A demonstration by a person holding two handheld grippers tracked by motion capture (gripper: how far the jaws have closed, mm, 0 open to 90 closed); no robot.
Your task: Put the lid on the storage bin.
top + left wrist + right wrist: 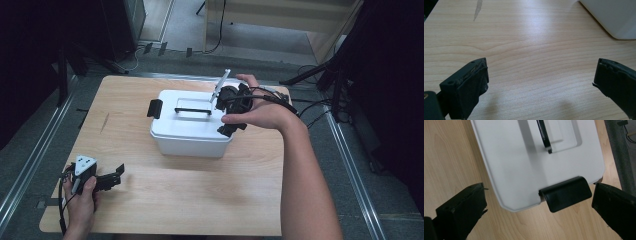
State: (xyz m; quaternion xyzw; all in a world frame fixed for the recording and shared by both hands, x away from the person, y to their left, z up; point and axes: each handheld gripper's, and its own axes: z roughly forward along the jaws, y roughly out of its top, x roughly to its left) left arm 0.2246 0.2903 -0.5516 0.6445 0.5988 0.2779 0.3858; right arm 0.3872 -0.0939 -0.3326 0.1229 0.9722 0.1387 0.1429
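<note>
From above, your right gripper [231, 112] hovers over the right end of the white box [192, 122], which sits near the middle of the counter [165, 200], its lid on and its black carry handle [193, 110] lying flat in the lid's recess. That high view also shows the black latch [155, 108] at the box's left end; the latch at the right end is hidden there under your hand. The right gripper view gives you what the high one cannot: the near-end latch [565, 193] (tilted outward from the lid edge) lies between the two jaws, closer to the right jaw, with neither jaw touching it. The jaws stand wide apart. Your left gripper [112, 176] rests on the counter well away from the box, toward its front left, jaws spread and holding nothing; its own view shows bare wood and a corner of the box [610, 17] at the upper right.
</note>
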